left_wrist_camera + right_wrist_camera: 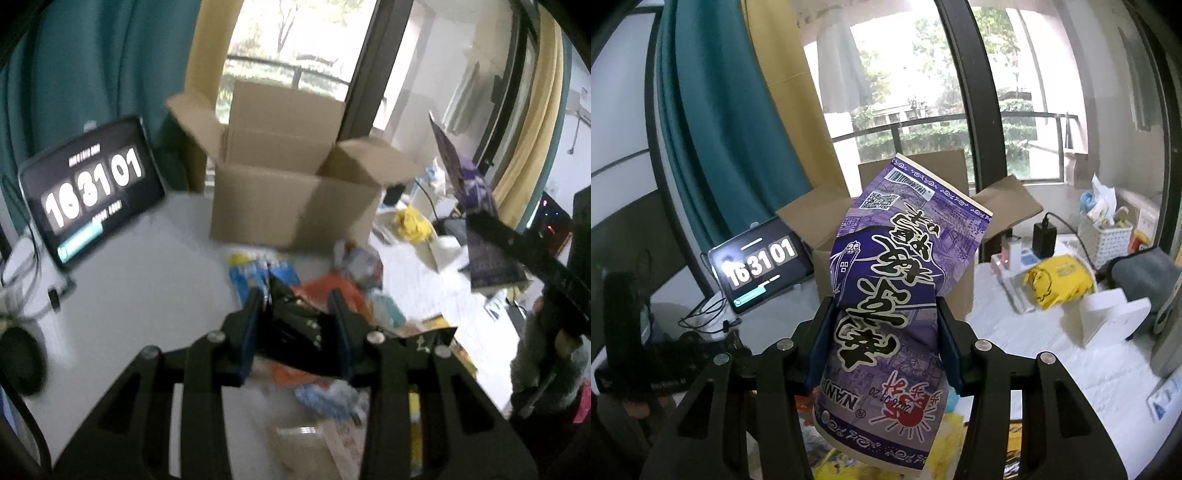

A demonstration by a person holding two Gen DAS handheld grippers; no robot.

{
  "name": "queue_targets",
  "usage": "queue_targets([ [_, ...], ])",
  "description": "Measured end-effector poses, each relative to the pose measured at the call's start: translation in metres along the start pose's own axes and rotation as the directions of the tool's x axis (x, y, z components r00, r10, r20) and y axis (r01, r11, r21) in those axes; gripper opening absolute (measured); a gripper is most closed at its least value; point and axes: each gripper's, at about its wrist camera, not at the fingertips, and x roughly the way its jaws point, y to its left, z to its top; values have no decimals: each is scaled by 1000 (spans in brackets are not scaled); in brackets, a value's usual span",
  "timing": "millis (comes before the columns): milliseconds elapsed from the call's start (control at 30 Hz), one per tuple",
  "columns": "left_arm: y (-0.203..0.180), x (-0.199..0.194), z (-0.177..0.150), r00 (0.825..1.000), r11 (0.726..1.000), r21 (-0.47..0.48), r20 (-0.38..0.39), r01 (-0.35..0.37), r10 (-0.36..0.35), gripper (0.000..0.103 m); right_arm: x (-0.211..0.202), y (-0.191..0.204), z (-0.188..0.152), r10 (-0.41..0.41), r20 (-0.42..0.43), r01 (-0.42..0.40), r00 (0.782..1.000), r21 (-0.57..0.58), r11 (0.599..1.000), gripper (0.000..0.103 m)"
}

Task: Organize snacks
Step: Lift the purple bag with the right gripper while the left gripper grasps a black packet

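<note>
My left gripper [297, 306] is shut on a black snack packet [295, 321], lifted above a heap of snack packets [332, 288] on the white table [147, 280]. An open cardboard box [291, 177] stands behind the heap, its flaps up. My right gripper [884, 314] is shut on a purple snack bag [897, 295] with black lettering, held upright in front of the same cardboard box [820, 221]. In the left wrist view the purple snack bag [476, 206] and the right gripper's finger [517, 247] show at the right, higher than the box's rim.
A tablet [92, 188] showing a clock leans at the table's back left, with cables beside it. To the right lie a yellow cloth [1060, 280], a black charger [1043, 236], a white basket [1108, 236] and a white stand [1108, 314]. A window and curtains [720, 129] are behind.
</note>
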Motion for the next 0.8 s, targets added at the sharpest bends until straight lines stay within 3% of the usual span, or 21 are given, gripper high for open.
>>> queue_targets([
  [400, 6, 23, 74, 977, 993, 64, 197, -97, 83, 37, 32, -20, 35, -64, 29, 67, 998, -109, 992, 54],
  [800, 12, 68, 142, 926, 975, 96, 345, -198, 154, 37, 93, -44, 74, -77, 35, 81, 996, -125, 989, 54],
])
